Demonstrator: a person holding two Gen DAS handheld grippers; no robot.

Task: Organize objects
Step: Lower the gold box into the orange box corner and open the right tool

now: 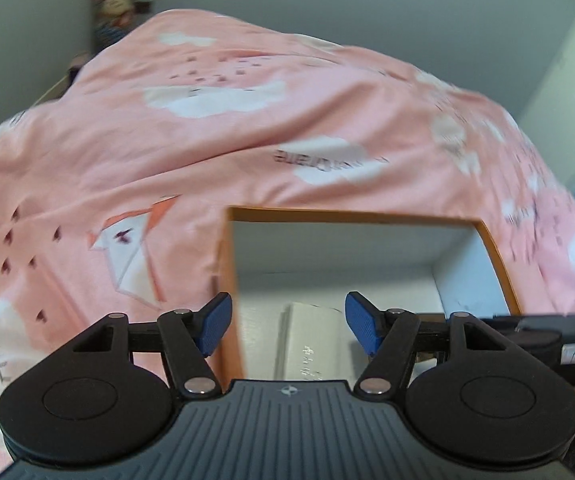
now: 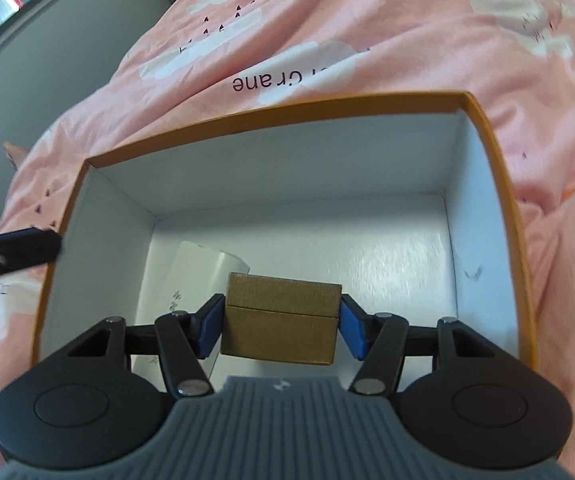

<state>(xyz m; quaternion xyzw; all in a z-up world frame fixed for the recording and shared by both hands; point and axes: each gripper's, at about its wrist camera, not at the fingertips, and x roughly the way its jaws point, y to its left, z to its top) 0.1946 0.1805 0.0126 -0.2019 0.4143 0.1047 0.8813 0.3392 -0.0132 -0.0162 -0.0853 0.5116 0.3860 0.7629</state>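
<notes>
Fisheye from the left wrist: left gripper [image 1: 287, 326] is spread wide and empty, hovering at the near left corner of the orange storage box [image 1: 351, 214] on the pink quilt [image 1: 167, 140]; a white packet [image 1: 315, 344] lies inside.

From the right wrist: right gripper [image 2: 279, 322] clamps a small gold box [image 2: 281, 320] above the storage box floor, beside the packet. Released here, it could land tilted on the packet.

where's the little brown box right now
In the right wrist view the small brown box is held between the right gripper fingers inside the orange storage box, beside a white box.
</notes>
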